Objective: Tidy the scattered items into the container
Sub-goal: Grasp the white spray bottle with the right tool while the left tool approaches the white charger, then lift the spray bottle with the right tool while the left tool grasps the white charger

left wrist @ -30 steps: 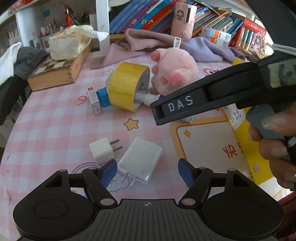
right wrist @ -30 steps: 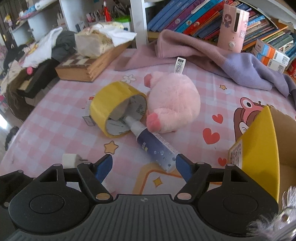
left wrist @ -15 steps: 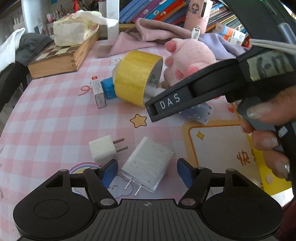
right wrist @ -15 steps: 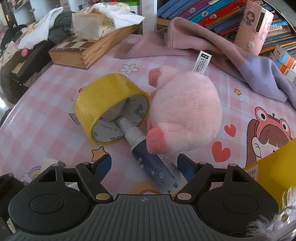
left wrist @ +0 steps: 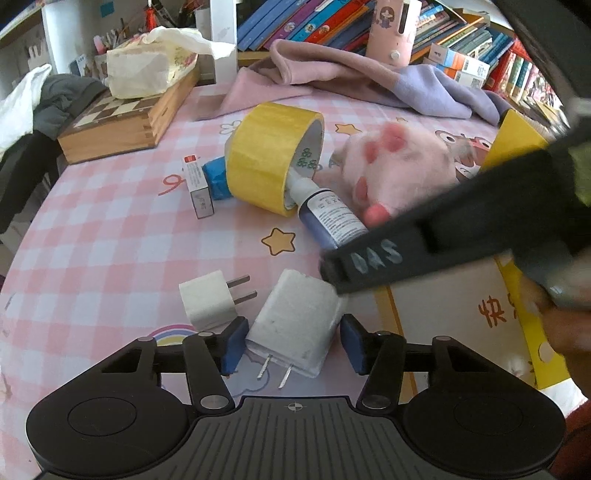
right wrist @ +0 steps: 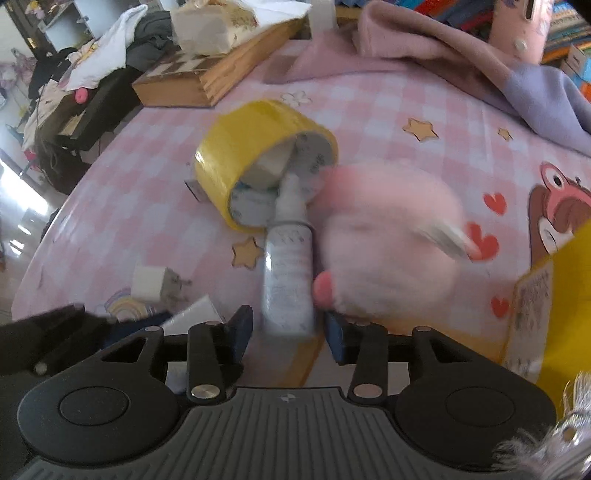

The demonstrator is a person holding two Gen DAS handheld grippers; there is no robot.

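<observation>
Left gripper (left wrist: 291,345): jaws just closing around the large white charger (left wrist: 295,325) near the desk's (left wrist: 92,240) near edge, pads just beside its sides, contact unclear. Right gripper (right wrist: 289,330): jaws just closing about the spray bottle's (right wrist: 288,266) base, slight gaps visible. Beyond: yellow tape roll (left wrist: 269,155), pink plush (left wrist: 399,170). Yellow box (left wrist: 517,136) at right edge.

home, likely a kid's room or study: pink cartoon tablecloth (left wrist: 110,229), books (left wrist: 295,26) on shelves, plush (left wrist: 399,173), chessboard box (left wrist: 122,122), clothes (left wrist: 55,99) piled at left.
</observation>
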